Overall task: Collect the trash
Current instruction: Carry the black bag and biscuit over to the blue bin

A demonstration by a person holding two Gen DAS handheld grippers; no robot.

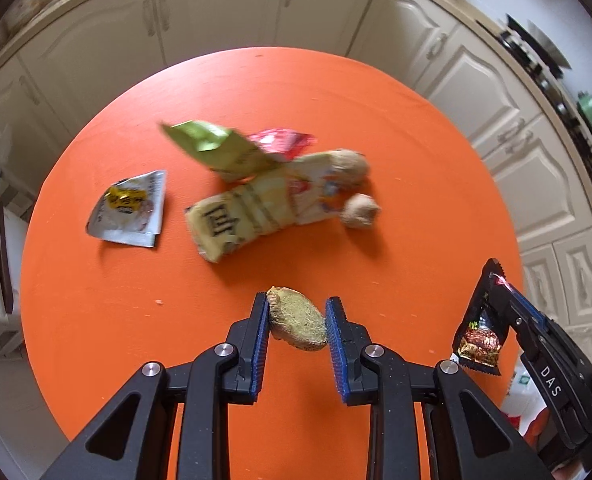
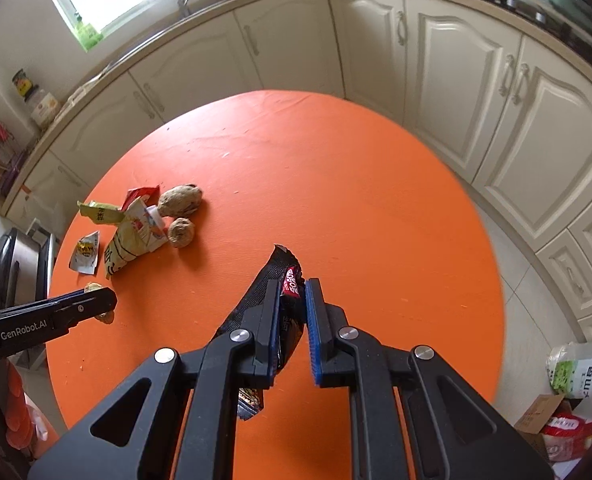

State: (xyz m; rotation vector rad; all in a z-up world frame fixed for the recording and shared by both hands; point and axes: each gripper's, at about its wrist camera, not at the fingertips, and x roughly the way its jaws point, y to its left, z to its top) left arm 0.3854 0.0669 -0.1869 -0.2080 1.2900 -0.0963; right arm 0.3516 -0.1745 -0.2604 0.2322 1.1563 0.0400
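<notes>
Spanning both views, the orange table (image 1: 96, 312) bears wrappers well ahead; the right gripper (image 2: 292, 320) clenches a black packet (image 2: 286, 300), the left gripper (image 1: 296, 320) a brown husk (image 1: 298, 320) lying crosswise, both lifted clear

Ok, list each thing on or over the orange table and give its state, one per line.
left claw: shut on brown lump, lifted.
right claw: shut on black wrapper.
yellow bag: lying crumpled.
green wrapper: lying on pile.
silver sachet: torn, flat.
two walnuts: resting on table.
</notes>
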